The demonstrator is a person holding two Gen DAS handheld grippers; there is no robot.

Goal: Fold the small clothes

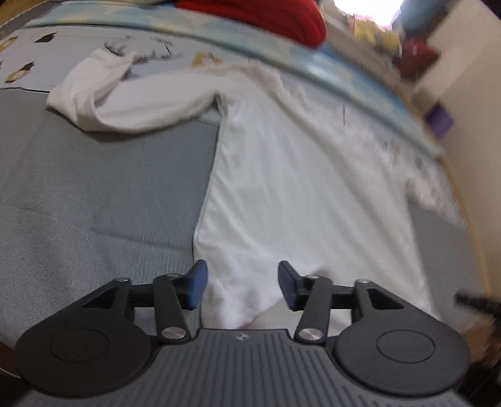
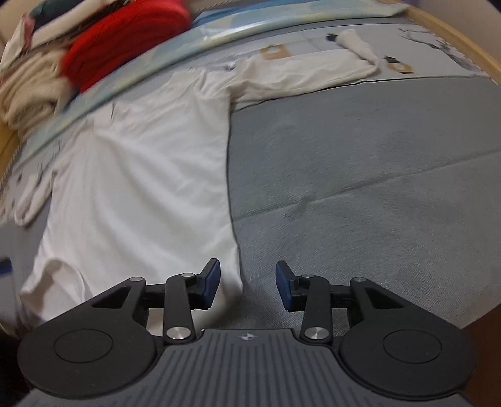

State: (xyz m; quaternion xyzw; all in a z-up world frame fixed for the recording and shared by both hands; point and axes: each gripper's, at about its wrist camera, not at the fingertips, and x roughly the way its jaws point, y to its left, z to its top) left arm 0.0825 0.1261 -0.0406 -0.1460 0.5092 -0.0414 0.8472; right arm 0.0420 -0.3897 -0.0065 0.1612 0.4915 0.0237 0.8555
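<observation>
A white long-sleeved shirt lies spread flat on a grey bed cover, its hem towards me. One sleeve stretches out to the left in the left wrist view. My left gripper is open just above the hem's left corner, with cloth between the fingers. In the right wrist view the shirt fills the left half and its other sleeve runs to the right. My right gripper is open over the hem's right corner, the left fingertip over the cloth.
A red folded garment and a pile of beige clothes lie at the far side beyond a light blue patterned sheet. A wooden bed edge runs along the far right. Grey cover lies right of the shirt.
</observation>
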